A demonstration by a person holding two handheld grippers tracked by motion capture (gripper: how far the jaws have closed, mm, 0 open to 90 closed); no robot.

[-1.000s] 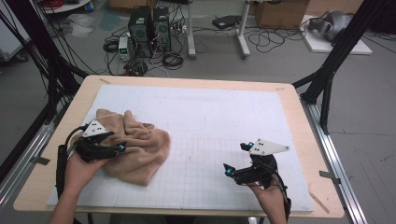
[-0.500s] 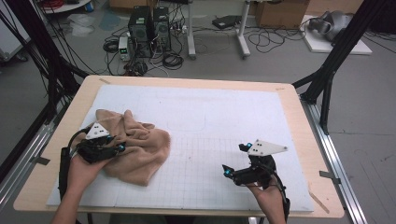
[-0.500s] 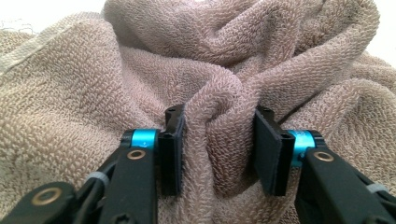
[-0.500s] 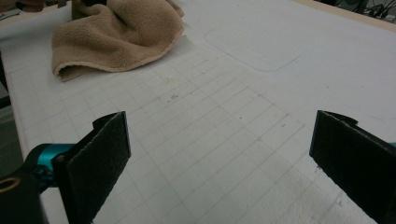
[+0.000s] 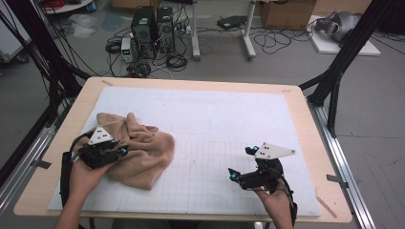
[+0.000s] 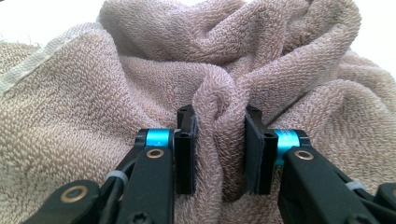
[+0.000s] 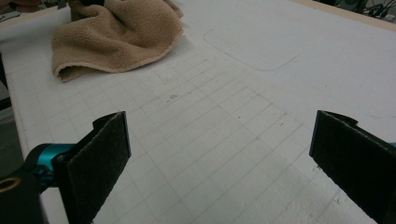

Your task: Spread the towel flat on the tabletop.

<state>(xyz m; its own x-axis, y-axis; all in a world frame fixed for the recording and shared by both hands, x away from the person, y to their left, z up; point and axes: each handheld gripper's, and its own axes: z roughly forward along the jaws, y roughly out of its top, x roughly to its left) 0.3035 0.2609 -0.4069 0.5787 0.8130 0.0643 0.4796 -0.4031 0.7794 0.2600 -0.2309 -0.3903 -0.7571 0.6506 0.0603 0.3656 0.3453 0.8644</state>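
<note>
A crumpled tan towel (image 5: 136,150) lies on the left part of the white gridded mat (image 5: 215,124) that covers the wooden surface (image 5: 305,114). The left hand-held gripper (image 5: 102,150) rests on the towel's left side, and in the left gripper view its jaws are pinching a raised fold of the towel (image 6: 219,140) between them. The right hand-held gripper (image 5: 241,174) sits low over the bare mat at the lower right, well apart from the towel, its jaws spread wide with only the grid (image 7: 219,135) between them.
</note>
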